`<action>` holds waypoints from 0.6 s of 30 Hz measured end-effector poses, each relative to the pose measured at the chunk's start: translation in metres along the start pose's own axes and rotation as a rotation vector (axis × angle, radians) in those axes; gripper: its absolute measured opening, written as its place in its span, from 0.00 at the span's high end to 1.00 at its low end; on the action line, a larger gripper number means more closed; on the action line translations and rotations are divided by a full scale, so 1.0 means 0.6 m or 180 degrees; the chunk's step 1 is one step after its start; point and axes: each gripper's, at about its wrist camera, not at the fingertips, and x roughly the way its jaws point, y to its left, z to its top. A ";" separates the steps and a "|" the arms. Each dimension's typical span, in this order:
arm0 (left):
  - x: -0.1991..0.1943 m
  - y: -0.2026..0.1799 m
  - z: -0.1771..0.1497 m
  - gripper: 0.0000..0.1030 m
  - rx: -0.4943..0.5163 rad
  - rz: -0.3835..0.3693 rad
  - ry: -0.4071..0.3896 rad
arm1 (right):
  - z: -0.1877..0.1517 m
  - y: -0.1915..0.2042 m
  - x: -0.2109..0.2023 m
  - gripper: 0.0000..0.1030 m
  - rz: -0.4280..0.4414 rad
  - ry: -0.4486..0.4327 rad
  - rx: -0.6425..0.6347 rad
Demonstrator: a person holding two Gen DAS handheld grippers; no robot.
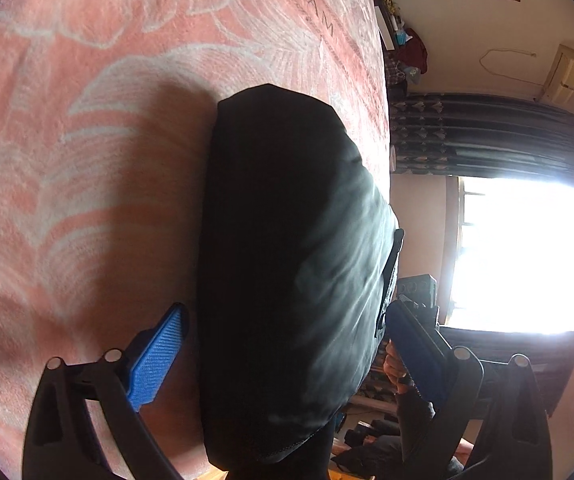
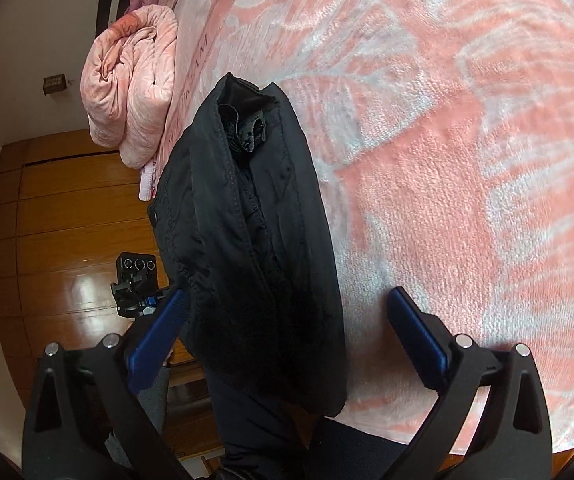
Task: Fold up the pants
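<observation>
The black pants (image 1: pixel 287 260) lie folded into a thick bundle on the pink flowered blanket (image 1: pixel 87 160) of the bed, close to its edge, with the wooden floor (image 2: pixel 59 220) just beyond. In the right wrist view the waistband end shows at the far tip, the layers gaping a little there, and the near end seems to reach the blanket's rim, perhaps past it.

Both tools stand released. The left tool (image 1: pixel 283 356) has its blue fingers (image 1: pixel 155 360) spread wide on either side of the bundle, no pad pressing the cloth. The right tool (image 2: pixel 287 340) is the same — fingers (image 2: pixel 419 332) wide apart, the pants running between them but untouched as far as the view shows.

The fold looks nearly complete, so the risks from here are mostly of undoing it. The bundle sits near the bed's edge; a nudge from a finger on the floor side could tip it over. The cloth looks slick and puffy, so the stacked layers may slide or spring open, most likely at the gaping waistband end. A finger tip could also snag a seam or the waistband and drag the top layer askew. A rolled pink quilt (image 2: pixel 131 88) lies beyond, well apart, and should not interfere.
</observation>
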 end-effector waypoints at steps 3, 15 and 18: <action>0.029 0.004 0.008 0.04 0.0013 -0.0024 0.0153 | 0.007 -0.004 0.008 0.03 0.0041 -0.0029 0.0004; 0.104 0.011 0.017 0.04 0.0048 -0.0195 0.0343 | 0.025 0.030 0.042 0.02 0.0173 0.0174 -0.0159; 0.105 0.016 0.017 0.04 0.0008 -0.0224 0.0321 | 0.026 0.039 0.056 0.02 0.0213 0.0195 -0.0210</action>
